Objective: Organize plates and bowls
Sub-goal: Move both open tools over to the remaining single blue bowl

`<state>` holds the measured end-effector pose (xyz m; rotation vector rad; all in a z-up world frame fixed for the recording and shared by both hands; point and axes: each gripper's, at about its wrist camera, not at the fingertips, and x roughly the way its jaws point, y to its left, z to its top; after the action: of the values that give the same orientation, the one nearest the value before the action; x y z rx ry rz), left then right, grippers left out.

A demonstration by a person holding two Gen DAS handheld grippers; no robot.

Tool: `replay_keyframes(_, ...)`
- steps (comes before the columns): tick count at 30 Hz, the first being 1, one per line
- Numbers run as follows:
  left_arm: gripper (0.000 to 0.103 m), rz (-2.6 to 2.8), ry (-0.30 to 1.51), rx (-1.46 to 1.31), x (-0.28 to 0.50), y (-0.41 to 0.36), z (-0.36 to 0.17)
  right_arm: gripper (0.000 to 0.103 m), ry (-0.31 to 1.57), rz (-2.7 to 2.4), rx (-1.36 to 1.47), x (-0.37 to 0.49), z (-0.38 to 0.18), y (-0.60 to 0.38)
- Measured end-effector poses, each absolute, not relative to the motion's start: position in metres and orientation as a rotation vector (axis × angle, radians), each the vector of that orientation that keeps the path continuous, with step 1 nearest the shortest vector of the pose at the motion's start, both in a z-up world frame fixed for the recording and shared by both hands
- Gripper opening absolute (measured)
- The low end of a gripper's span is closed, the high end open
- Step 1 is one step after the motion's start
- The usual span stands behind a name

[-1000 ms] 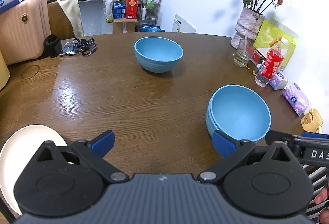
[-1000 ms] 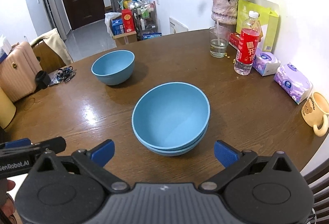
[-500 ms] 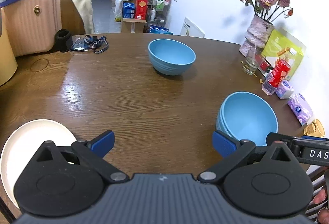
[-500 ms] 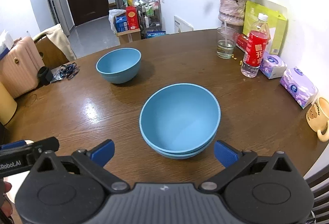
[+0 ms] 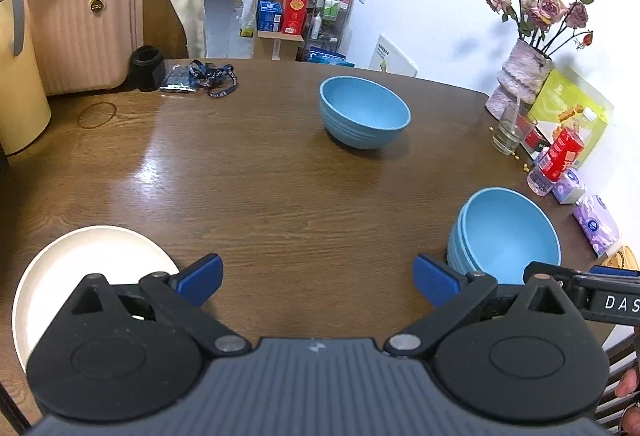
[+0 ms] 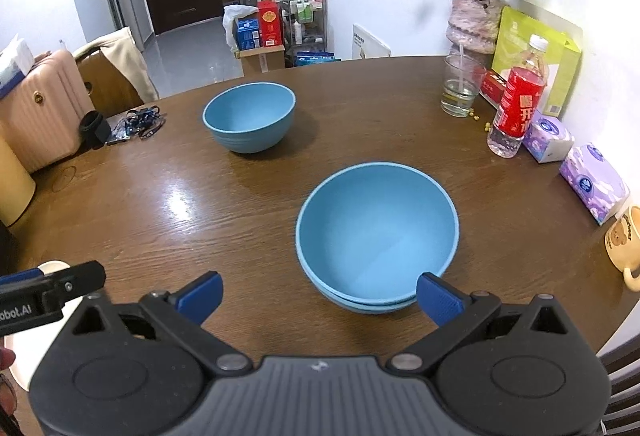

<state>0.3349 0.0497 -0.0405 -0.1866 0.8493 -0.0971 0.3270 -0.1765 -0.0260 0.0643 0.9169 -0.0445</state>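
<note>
Two blue bowls nested in a stack (image 6: pixel 376 232) (image 5: pixel 506 236) sit on the round wooden table (image 5: pixel 280 187) near its front right. A single blue bowl (image 5: pixel 364 111) (image 6: pixel 250 115) stands farther back at the middle. A white plate (image 5: pixel 80 268) lies at the front left edge, and only a sliver of the plate (image 6: pixel 50 267) shows in the right wrist view. My left gripper (image 5: pixel 318 278) hangs open over bare wood between plate and stack. My right gripper (image 6: pixel 318 294) is open too, just short of the stack's near rim. Both hold nothing.
Along the right rim stand a vase of dried roses (image 6: pixel 474 15), a glass (image 6: pixel 460 91), a red-labelled bottle (image 6: pixel 518 103), tissue packs (image 6: pixel 592 181) and a yellow mug (image 6: pixel 624 240). A black cup (image 5: pixel 147 67) and a lanyard (image 5: pixel 208 77) lie at the far left, before a pink suitcase (image 5: pixel 84 27).
Both grippers have drawn back and risen a little, so the bowls sit farther off and more of the white plate shows. Both have stayed open.
</note>
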Motion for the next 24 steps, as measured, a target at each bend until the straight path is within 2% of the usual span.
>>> replay_keyframes(24,0.103,-0.098,0.758,-0.177,0.41,0.116,-0.003,0.103,0.859,-0.067,0.077,0.402,0.009,-0.114)
